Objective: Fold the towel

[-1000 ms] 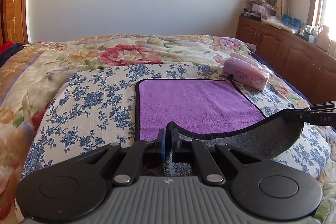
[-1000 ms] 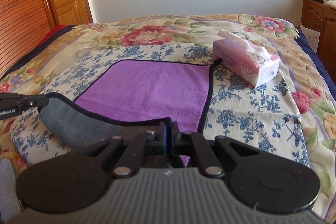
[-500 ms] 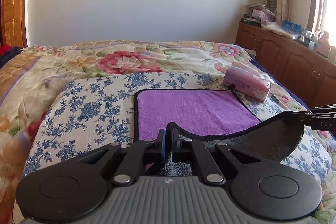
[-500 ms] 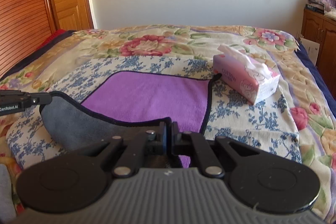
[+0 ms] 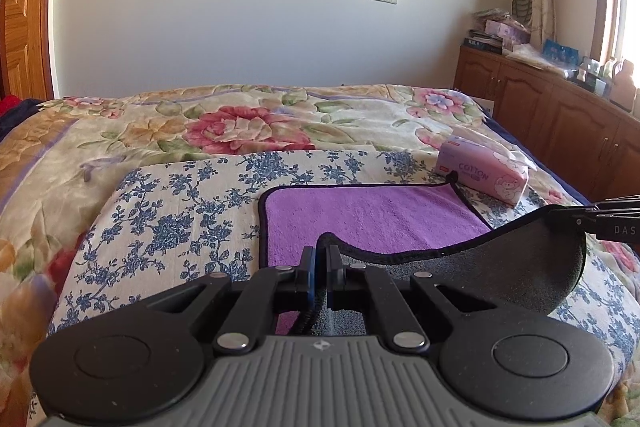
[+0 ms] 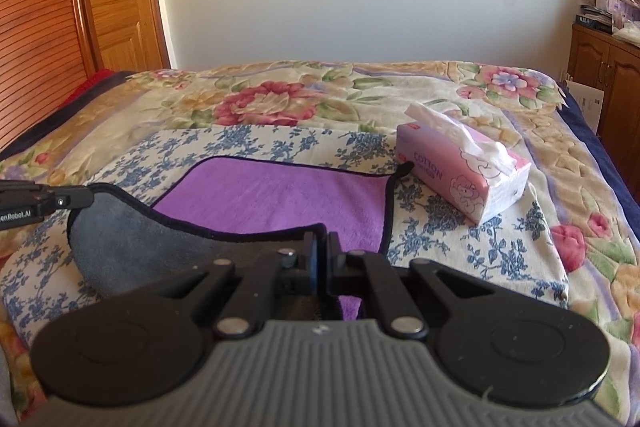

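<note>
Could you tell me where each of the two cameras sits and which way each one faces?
Left wrist view: on the left tool, looking along the bed toward the far wall; its shut fingers pinch the towel, and the right tool's tip shows at the right edge.
Right wrist view: on the right tool, facing the same way; it pinches another towel corner, and the left tool's tip shows at the left edge.
Shared: towel, tissue pack, floral bedspread, wall socket.

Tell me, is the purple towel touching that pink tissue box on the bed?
Cannot tell. In the right wrist view the towel corner loop ends right at the tissue box base; neither contact nor gap shows plainly.
</note>
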Motion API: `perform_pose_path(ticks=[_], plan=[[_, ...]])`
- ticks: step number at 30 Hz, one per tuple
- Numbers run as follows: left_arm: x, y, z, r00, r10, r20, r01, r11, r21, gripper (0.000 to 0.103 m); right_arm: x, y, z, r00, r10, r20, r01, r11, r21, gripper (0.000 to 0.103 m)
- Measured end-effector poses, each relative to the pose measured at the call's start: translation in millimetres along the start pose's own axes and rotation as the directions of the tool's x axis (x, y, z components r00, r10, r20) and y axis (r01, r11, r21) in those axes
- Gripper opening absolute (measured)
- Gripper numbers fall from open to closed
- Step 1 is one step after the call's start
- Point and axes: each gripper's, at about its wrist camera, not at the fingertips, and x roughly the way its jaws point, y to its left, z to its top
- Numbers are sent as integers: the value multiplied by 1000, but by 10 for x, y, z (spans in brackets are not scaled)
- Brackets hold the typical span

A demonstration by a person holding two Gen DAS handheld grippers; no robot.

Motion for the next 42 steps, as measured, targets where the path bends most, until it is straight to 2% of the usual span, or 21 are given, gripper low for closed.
perform_pose_path(ticks=[13, 42], plan=[[186, 23, 123, 1000, 10, 10, -10, 1000, 16, 6, 61, 28, 129, 999, 28, 38, -26, 999, -37, 5], [484, 92, 373, 999, -2, 48, 0, 999, 51, 6, 386, -130, 273, 997, 6, 83, 1, 997, -77, 5]])
